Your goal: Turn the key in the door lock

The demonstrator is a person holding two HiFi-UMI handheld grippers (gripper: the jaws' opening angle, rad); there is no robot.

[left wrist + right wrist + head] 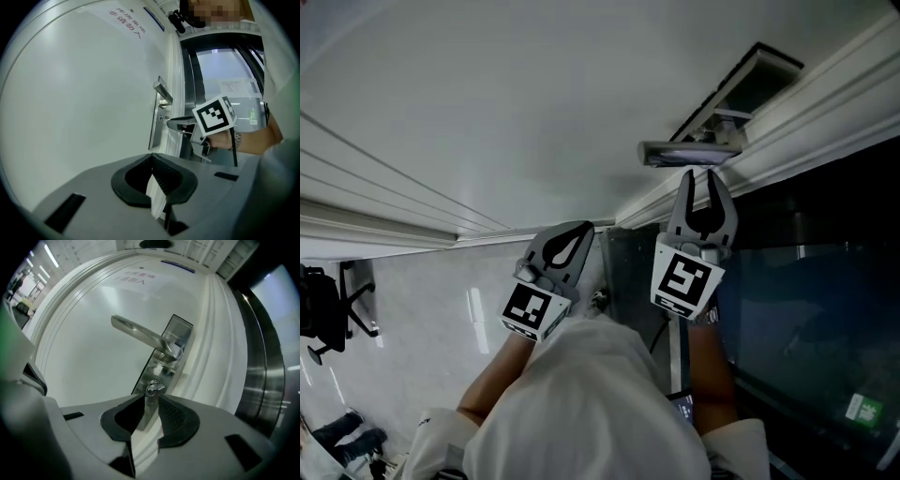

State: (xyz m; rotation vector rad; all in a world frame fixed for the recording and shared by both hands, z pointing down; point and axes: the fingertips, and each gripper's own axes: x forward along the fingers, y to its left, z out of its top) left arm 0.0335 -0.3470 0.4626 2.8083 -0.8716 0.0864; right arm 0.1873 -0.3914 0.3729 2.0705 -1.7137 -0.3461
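Head view: right gripper (700,178) at door handle (689,152); left gripper view: left gripper (152,158) clenched, empty, well off; right gripper view: jaws released, key (153,387) seated in lock plate (182,330) just beyond tips, so grip-and-turn seemingly still pending.

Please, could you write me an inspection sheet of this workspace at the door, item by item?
surface: white door, bare except red print.
job's things: key sits in the lock plate, under the lever handle.
clutter: nothing seen.
grippers: right gripper jaws apart, key just ahead of the tips, not clamped; left gripper jaws together, empty, off the door.
cables: a dark cable hangs by the right gripper.
surroundings: glass panel beside the door; office chair on the tiled floor.
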